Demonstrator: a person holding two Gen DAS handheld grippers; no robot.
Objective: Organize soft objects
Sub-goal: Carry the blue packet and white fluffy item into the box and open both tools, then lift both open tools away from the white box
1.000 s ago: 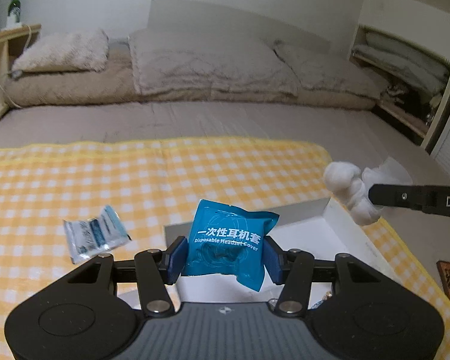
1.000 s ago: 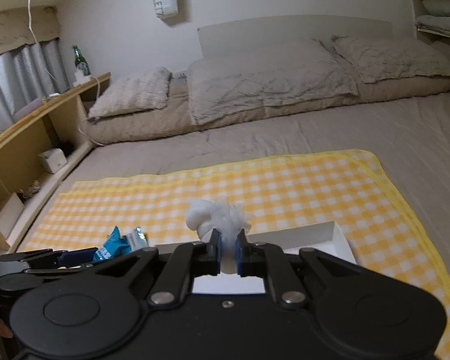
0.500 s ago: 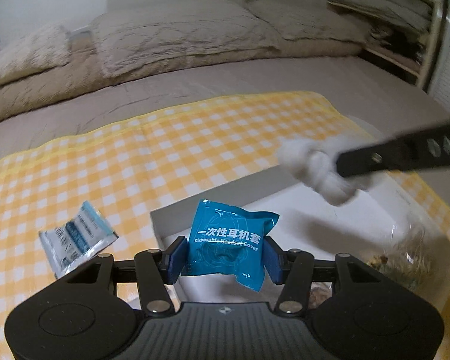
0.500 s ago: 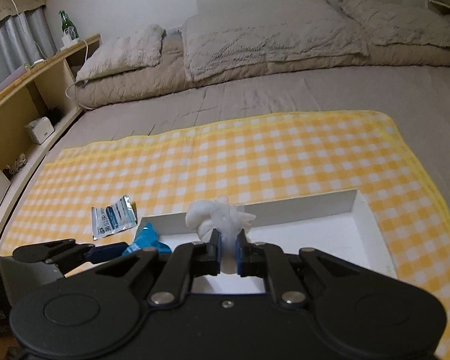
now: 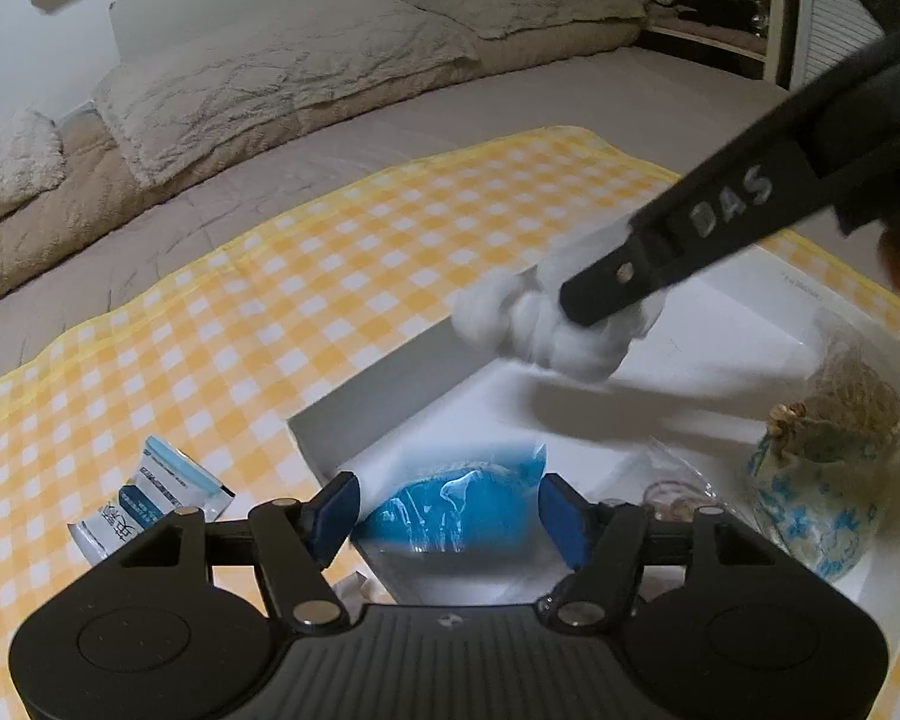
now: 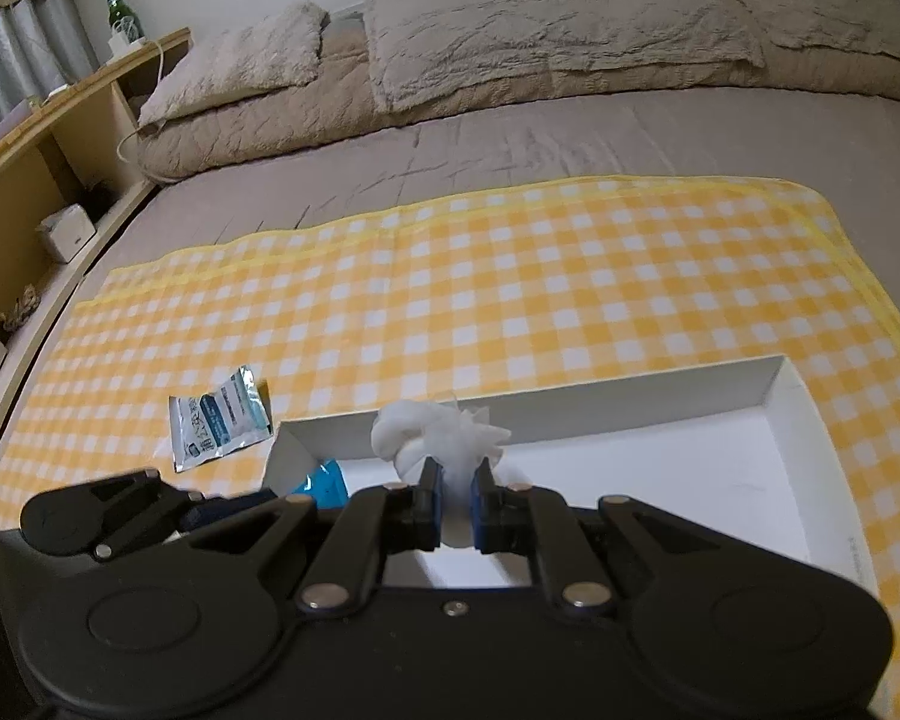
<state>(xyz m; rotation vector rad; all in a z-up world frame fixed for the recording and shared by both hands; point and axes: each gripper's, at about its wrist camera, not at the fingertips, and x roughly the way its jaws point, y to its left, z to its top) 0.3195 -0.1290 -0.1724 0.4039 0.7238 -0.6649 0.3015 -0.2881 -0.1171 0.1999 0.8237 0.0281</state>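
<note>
Opening its jaws, the left gripper [image 5: 447, 516] lets go of the blue packet [image 5: 450, 510], which lies between them in the white box [image 5: 354, 426]. The right gripper [image 6: 456, 501] pinches a white cotton wad [image 6: 432, 435] over the box. A silver packet [image 6: 219, 417] lies on the checked cloth [image 6: 510, 276].

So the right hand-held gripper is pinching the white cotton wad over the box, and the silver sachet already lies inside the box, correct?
Not quite. The silver sachet lies outside the box, on the checked cloth, as the right wrist view shows. The right hand-held gripper does pinch the white cotton wad over the box.
</note>
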